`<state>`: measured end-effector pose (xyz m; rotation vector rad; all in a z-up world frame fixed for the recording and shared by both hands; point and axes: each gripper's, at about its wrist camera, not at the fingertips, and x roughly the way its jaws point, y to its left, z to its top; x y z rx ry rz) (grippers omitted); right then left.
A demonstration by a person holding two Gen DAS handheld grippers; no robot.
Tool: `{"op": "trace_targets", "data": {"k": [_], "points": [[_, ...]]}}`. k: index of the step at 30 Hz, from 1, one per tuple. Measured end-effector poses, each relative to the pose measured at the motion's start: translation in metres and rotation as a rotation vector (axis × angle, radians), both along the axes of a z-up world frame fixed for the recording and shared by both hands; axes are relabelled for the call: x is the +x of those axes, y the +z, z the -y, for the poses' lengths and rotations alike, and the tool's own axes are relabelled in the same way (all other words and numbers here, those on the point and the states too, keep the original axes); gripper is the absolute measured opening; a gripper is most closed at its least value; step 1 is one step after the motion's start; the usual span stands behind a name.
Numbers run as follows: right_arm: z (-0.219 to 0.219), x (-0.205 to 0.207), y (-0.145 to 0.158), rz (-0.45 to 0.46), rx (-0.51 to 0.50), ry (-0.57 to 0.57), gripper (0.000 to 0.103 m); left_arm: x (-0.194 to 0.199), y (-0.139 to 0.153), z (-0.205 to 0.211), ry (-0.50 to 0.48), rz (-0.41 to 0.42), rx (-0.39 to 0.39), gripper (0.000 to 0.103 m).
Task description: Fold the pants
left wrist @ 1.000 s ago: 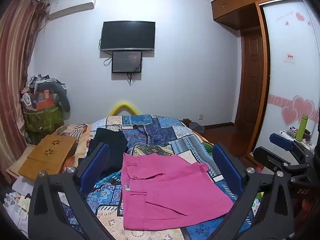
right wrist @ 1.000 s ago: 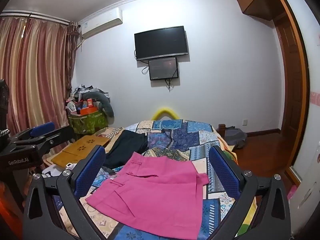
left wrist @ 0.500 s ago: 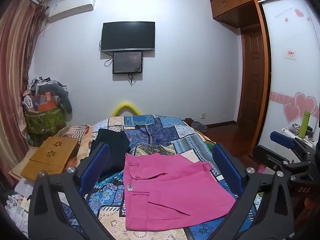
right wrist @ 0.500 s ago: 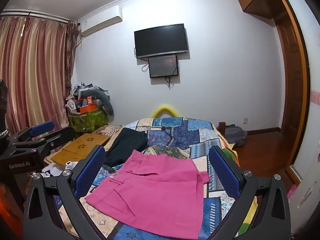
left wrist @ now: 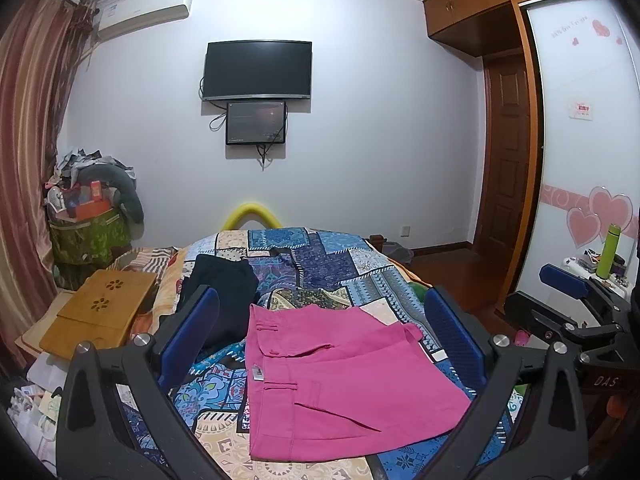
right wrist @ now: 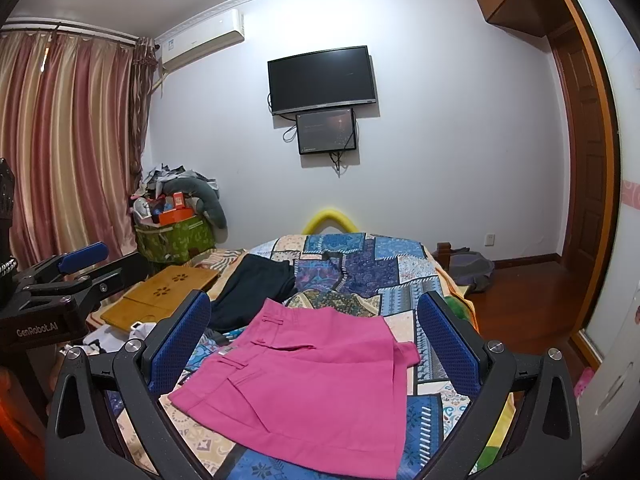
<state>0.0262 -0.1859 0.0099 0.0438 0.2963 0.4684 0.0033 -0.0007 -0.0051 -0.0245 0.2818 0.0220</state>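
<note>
Domestic bedroom: bed (left wrist: 336,264) under a blue patchwork quilt; wall-mounted television (left wrist: 258,70) with a smaller screen (left wrist: 256,123) beneath; air conditioner (left wrist: 144,14) high on the wall; striped pink curtains (right wrist: 68,140); wooden wardrobe cabinets (left wrist: 472,4) and door (left wrist: 506,156); sliding panel with heart decals (left wrist: 600,212); overfilled green storage bag (left wrist: 90,236); bamboo lap desk (left wrist: 102,308) beside the bed
</note>
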Motion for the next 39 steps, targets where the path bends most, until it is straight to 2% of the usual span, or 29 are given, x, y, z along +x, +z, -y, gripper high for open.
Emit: {"op": "trace_targets", "data": {"k": [39], "points": [[0.0008,0.0007,0.0034,0.003,-0.013,-0.003,0.103,0.0013,0.0001,-0.0006,0.014,-0.003,-0.005,0.103]]}}
